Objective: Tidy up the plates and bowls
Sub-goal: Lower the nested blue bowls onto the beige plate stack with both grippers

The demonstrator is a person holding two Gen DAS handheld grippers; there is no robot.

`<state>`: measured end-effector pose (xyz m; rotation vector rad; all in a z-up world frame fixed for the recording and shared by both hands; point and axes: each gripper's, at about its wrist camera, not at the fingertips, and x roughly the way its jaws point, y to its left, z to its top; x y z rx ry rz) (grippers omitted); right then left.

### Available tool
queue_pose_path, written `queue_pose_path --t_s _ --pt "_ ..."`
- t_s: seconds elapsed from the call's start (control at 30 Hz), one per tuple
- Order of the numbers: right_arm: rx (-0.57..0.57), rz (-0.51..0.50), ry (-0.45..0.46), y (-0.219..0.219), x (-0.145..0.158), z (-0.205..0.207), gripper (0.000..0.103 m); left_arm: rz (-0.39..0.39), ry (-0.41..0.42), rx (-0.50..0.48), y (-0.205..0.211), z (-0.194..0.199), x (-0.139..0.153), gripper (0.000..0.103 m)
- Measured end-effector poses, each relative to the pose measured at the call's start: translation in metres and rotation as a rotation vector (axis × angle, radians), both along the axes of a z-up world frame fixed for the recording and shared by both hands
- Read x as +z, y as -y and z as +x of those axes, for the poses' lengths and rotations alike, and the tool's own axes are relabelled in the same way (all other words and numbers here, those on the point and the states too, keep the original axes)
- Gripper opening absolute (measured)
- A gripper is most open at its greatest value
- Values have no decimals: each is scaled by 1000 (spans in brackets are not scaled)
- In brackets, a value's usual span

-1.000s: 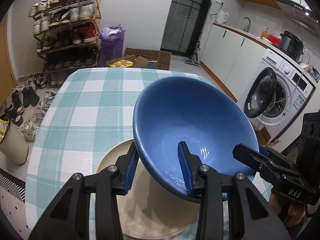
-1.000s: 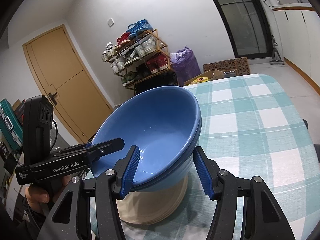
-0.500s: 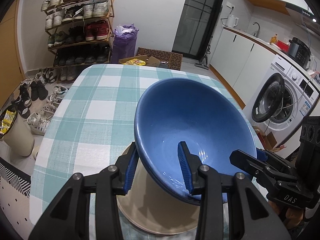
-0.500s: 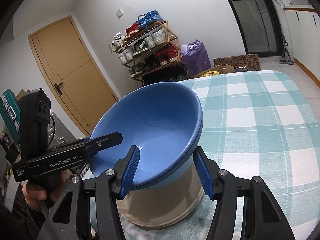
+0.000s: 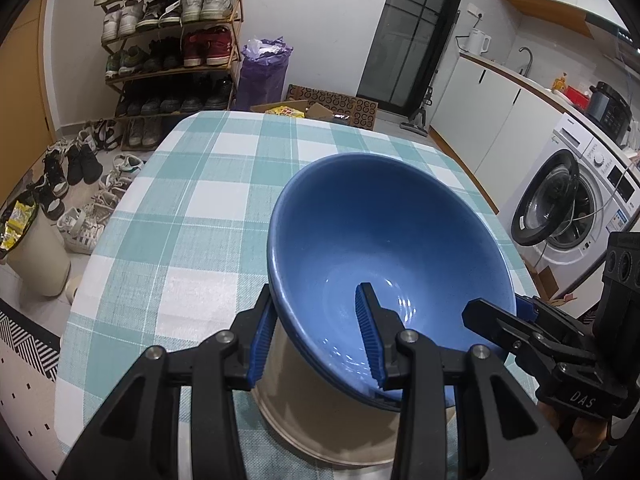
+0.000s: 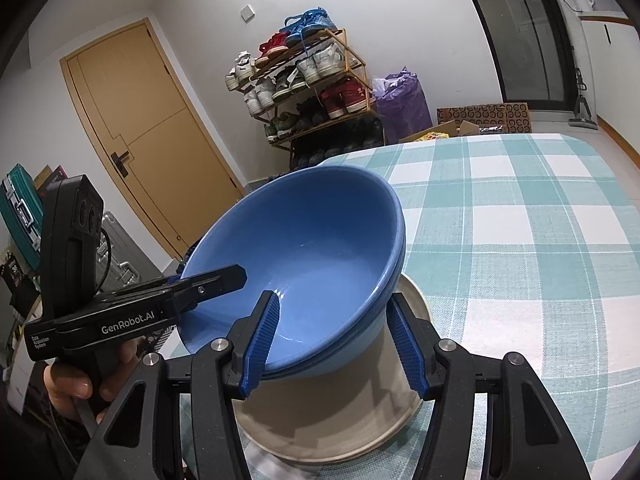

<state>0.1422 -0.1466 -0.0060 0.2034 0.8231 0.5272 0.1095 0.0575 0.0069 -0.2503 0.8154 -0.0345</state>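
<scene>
I had the blue bowl (image 5: 384,248) tilted just above a cream plate (image 6: 340,420) on the checked tabletop (image 5: 192,208). My left tongs (image 5: 316,336) were clamped on its near rim, one pad inside, one under the wall. My right tongs (image 6: 332,344) gripped the opposite rim the same way. The plate sat near the tabletop's near edge; beyond the bowl the cloth lay bare to the far edge, with a shoe rack (image 5: 172,40) behind.
</scene>
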Motion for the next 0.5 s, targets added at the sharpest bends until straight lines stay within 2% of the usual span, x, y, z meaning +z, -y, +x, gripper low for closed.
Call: queue_pose_path --t_s 0.5 --pt "4 -5 -10 -4 -6 4 58 -16 -14 -1 -5 8 -9 38"
